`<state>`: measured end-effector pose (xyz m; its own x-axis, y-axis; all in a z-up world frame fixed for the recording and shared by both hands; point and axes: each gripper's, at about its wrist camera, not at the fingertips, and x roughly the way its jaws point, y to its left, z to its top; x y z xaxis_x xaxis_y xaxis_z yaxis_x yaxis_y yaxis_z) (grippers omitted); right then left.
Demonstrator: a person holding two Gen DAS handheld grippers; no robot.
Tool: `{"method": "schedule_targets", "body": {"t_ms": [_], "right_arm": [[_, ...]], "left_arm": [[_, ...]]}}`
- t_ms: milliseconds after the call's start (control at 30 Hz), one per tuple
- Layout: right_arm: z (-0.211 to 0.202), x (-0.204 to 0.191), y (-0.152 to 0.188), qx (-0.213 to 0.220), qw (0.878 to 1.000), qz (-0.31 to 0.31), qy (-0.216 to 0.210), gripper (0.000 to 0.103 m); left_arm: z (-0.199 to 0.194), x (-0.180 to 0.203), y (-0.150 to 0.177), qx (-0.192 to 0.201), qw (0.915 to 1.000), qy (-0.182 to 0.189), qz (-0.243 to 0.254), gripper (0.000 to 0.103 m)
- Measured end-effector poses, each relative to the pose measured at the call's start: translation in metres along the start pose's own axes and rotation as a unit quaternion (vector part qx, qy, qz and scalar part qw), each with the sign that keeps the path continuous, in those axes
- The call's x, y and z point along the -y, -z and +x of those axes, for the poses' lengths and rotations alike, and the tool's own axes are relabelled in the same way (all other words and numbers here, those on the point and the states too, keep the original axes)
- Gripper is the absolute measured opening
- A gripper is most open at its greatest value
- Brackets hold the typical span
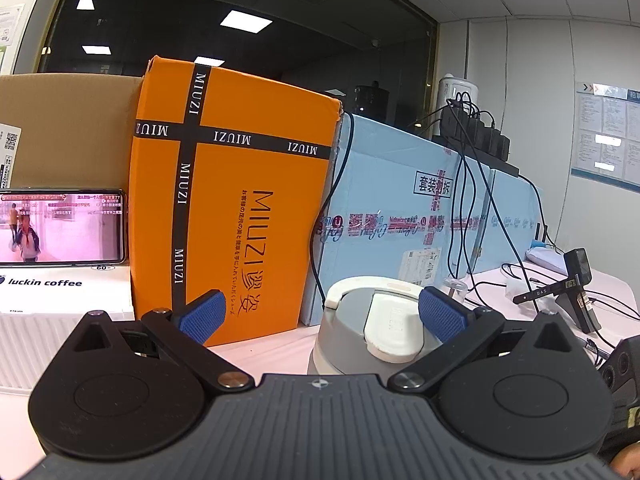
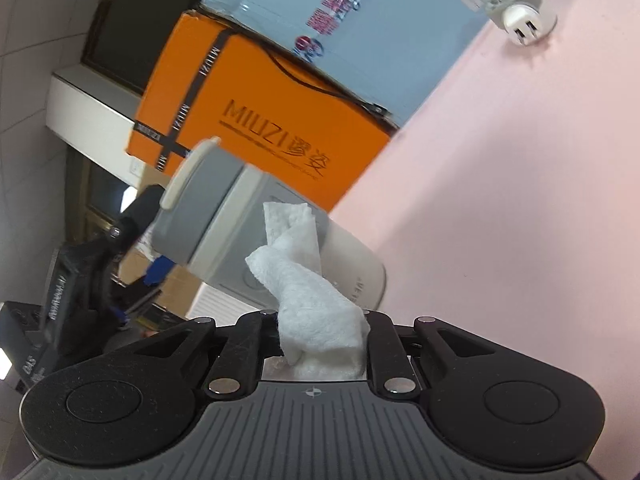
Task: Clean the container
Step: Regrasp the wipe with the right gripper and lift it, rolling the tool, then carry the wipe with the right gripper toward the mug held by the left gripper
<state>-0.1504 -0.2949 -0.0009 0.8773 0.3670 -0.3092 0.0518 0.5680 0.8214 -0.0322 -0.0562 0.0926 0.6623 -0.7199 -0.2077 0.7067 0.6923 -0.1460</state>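
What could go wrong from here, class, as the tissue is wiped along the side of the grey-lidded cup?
1. The left claw stands open around the cup, so a push from the tissue could tip it.
2. The right claw pinches only the tissue's end; the wad may slip out.
3. A tipped cup might strike the orange box.

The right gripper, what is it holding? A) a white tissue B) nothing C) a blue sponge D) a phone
A: the right gripper is shut on a crumpled white tissue, which reaches up against the cup.
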Motion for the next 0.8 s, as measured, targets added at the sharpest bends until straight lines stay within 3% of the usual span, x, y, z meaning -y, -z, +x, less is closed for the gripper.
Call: {"method": "schedule_targets", "body": {"t_ms": [133, 333, 467, 633, 800], "right_arm": [[-0.004, -0.002, 0.001, 0.010, 1.000, -0.002, -0.021, 0.013], [-0.037, -0.020, -0.016, 0.091, 0.991, -0.016, -0.095, 0.013], [-0.041, -0.017, -0.035, 0.139, 0.983, 0.026, -0.115, 0.013], [-0.012, 0.014, -0.052, 0.120, 0.971, 0.164, -0.127, 0.013], [0.008, 0.027, -0.044, 0.099, 0.971, 0.192, -0.101, 0.013]], "left_arm": [[-0.001, 0.000, 0.000, 0.000, 1.0000, 0.000, -0.001, 0.103], [-0.001, 0.000, 0.000, 0.000, 1.0000, 0.000, -0.001, 0.103], [-0.001, 0.001, 0.000, 0.000, 1.0000, 0.000, 0.000, 0.103], [-0.002, 0.001, 0.000, 0.000, 1.0000, 0.001, -0.001, 0.103], [-0.001, 0.000, 0.001, 0.001, 1.0000, 0.003, -0.004, 0.103]]}}
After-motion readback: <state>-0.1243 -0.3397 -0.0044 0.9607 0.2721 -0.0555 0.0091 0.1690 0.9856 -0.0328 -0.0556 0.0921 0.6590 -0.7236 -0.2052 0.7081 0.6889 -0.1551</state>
